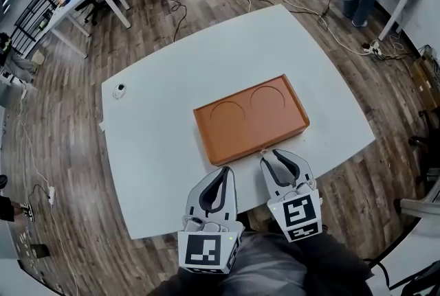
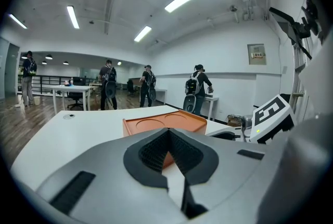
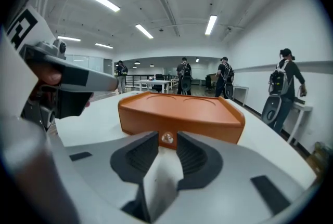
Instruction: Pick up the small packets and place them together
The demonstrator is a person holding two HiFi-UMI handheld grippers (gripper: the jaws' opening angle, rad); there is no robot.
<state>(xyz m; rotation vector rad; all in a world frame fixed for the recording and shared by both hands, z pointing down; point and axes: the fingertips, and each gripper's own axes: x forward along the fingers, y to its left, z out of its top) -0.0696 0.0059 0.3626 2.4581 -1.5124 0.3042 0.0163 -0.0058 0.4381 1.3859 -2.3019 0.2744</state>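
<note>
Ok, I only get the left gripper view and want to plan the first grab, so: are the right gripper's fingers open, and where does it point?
Observer: The right gripper has its fingers slightly apart, nothing gripped, and points at the near side of the orange case.
Operator: Anything on that side? I see mostly its top.
Observer: A small silver knob, low in the middle, lined up with the gap between the fingers.
Operator: Any packets lying about?
Observer: None in any view. The head view shows the whole table: just the case and a small round object near its far left corner.
</note>
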